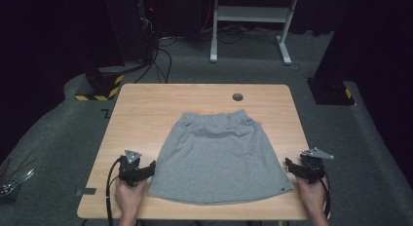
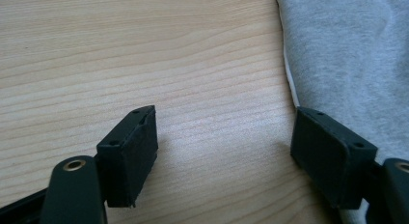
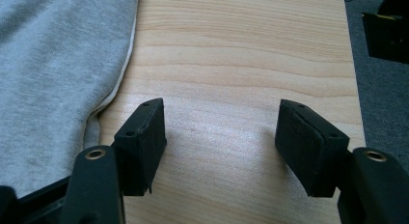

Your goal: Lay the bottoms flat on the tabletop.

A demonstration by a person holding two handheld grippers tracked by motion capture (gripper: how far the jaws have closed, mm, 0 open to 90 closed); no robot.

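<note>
A grey skirt (image 1: 219, 155) lies flat on the wooden table (image 1: 146, 102), waistband at the far side, hem near the front edge. My left gripper (image 1: 150, 167) rests on the table just left of the skirt's lower left side, held in a hand. In the left gripper view its jaws stand wide apart over bare wood (image 2: 224, 132), the skirt's edge (image 2: 347, 55) beside the right jaw. My right gripper (image 1: 291, 166) sits just right of the skirt's lower right corner. Its jaws gape over bare wood (image 3: 222, 130), with the skirt (image 3: 58, 64) to the left.
A small dark round grommet (image 1: 237, 97) sits in the table near the far edge. Beyond the table stand a white desk frame (image 1: 251, 21), cables and dark equipment on grey carpet. A black box (image 3: 386, 33) lies past the table's right edge.
</note>
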